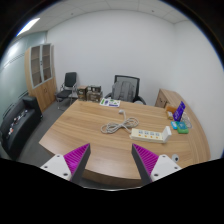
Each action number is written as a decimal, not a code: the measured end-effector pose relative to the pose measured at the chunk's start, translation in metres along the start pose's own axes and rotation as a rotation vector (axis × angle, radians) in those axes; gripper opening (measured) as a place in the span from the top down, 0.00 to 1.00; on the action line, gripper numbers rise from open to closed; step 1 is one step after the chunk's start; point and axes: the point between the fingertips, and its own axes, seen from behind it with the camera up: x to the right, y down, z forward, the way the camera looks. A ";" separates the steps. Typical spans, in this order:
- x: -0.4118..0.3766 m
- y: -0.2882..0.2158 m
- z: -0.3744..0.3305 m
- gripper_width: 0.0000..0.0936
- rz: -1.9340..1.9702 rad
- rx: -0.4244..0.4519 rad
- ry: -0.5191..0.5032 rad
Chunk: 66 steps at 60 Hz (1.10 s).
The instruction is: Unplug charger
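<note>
Gripper view: the gripper (pixel 110 160), fingers apart, is held short of the power strip (pixel 151 132); the charger there should be approached squarely.

A white power strip (pixel 151 133) lies flat on the wooden counter (pixel 90 125), beyond the tool, its pale cable (pixel 118 125) (loosely coiled) trailing just beside it.

An office: wooden desk (pixel 110 125), black swivel chairs (pixel 124 90), tall cabinet (pixel 42 70), white walls.
</note>
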 end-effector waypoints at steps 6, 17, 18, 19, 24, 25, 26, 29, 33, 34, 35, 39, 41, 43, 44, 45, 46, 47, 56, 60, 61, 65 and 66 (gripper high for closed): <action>0.018 0.024 0.002 0.08 -0.001 -0.032 0.033; 0.081 0.103 0.035 0.09 0.045 -0.133 0.088; 0.090 0.110 0.039 0.09 0.049 -0.138 0.100; 0.099 0.116 0.043 0.09 0.052 -0.144 0.111; 0.154 0.141 0.068 0.09 0.073 -0.154 0.176; 0.165 0.144 0.073 0.09 0.079 -0.155 0.190; 0.176 0.147 0.078 0.08 0.084 -0.155 0.204; 0.207 0.150 0.098 0.08 0.097 -0.147 0.234; 0.245 0.147 0.126 0.08 0.111 -0.132 0.263; 0.255 0.144 0.133 0.08 0.117 -0.125 0.271; 0.264 0.141 0.140 0.08 0.124 -0.115 0.279; 0.294 0.124 0.171 0.08 0.154 -0.066 0.291; 0.306 0.114 0.186 0.09 0.168 -0.044 0.291; 0.319 0.105 0.201 0.09 0.180 -0.021 0.293; 0.324 0.100 0.208 0.09 0.183 -0.008 0.293; 0.329 0.094 0.215 0.10 0.186 0.004 0.292; 0.332 0.089 0.223 0.10 0.188 0.015 0.291; 0.337 0.085 0.230 0.11 0.188 0.025 0.288; 0.363 0.059 0.287 0.27 0.182 0.073 0.274; 0.370 0.059 0.303 0.51 0.188 0.059 0.272; 0.372 0.059 0.305 0.60 0.188 0.058 0.276; 0.372 0.058 0.311 0.74 0.185 0.068 0.262; 0.372 0.057 0.311 0.75 0.180 0.071 0.264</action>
